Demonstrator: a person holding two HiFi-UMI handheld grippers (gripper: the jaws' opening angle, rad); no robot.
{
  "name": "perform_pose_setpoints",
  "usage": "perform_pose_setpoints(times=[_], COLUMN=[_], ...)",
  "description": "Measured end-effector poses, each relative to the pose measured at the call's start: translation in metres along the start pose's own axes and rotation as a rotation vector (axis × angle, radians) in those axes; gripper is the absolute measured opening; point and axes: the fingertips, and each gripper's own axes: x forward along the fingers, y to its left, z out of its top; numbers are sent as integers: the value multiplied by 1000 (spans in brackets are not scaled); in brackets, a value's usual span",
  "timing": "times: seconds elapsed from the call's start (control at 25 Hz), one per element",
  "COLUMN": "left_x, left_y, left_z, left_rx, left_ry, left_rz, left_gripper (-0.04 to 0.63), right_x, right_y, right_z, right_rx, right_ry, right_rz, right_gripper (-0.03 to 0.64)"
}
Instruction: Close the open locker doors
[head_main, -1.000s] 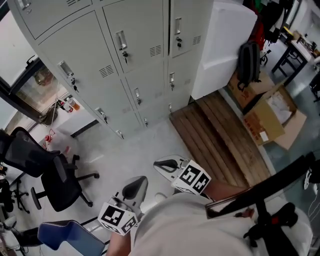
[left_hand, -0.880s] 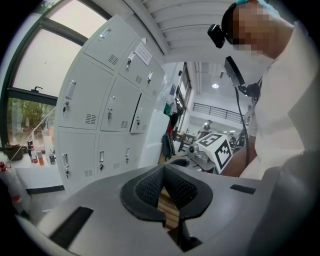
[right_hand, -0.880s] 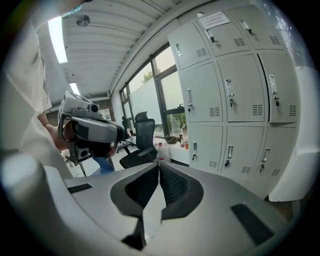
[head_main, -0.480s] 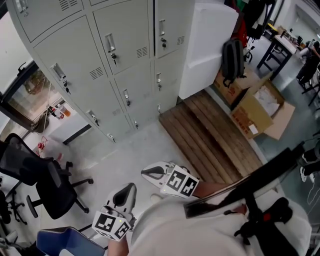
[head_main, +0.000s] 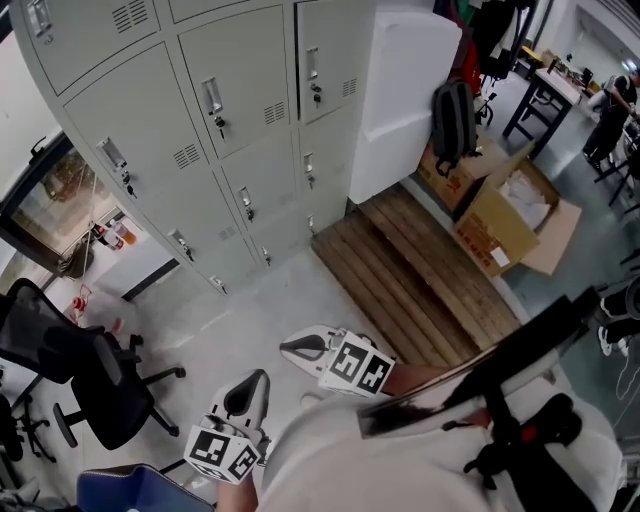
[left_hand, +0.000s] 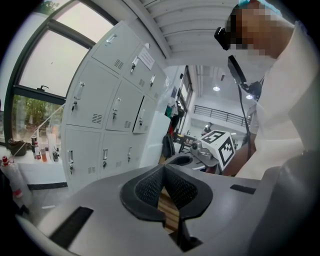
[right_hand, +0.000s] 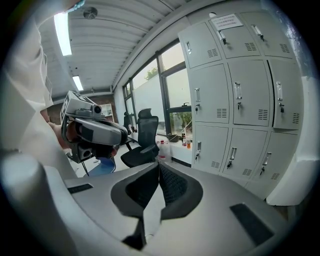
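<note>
Currently standing off from the lockers (head_main: 200, 130), which fill the far left of the head view. Bare grey floor (head_main: 250, 310) lies between them and the person.

Left gripper (head_main: 250, 388) and right gripper (head_main: 300, 347) are both held near the body, low in the head view, well apart from any door.
- Left jaws: pads meet at the tips, nothing between them.
- Right jaws: fully together, empty.

Step in hand, as I judge it: finding an open door, or the approach to one. Nothing is being touched. Every door visible in the head view looks flush with its frame. In the right gripper view a right-column door (right_hand: 280, 100) shows a dark line along its left edge; I cannot tell whether it is ajar or that is only a seam.

If a door is ajar, the next move calls for stepping toward the bank. A closed gripper then goes flat against the door face on the handle side, pushing until the door seats.

Hidden or uncertain:
- The top row is cut off in the head view.
- The white cabinet (head_main: 400, 90) hides whatever lies right of the bank.
- Print on the paper notice (right_hand: 226, 21) on a top door is too small to read.
- The wooden pallet (head_main: 400, 270) on the floor to the right of the lockers should be kept clear of when stepping in.
</note>
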Motion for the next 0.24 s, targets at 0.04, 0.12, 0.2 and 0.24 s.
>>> perform_pose_setpoints(times=[0.04, 0.12, 0.2, 0.24], left_x=[0, -1, -1, -1], left_y=[1, 2, 3, 3], left_z=[0, 0, -1, -1], left_rx=[0, 0, 0, 0], left_ry=[0, 2, 1, 1], left_rz=[-1, -3, -5, -6], left_gripper=[11, 11, 11, 11], right_x=[0, 1, 2, 2], right_y=[0, 0, 0, 0], right_z=[1, 2, 3, 4], right_rx=[0, -1, 0, 1], right_ry=[0, -2, -4, -4], right_rz=[-2, -5, -7, -8], right_gripper=[17, 17, 17, 17])
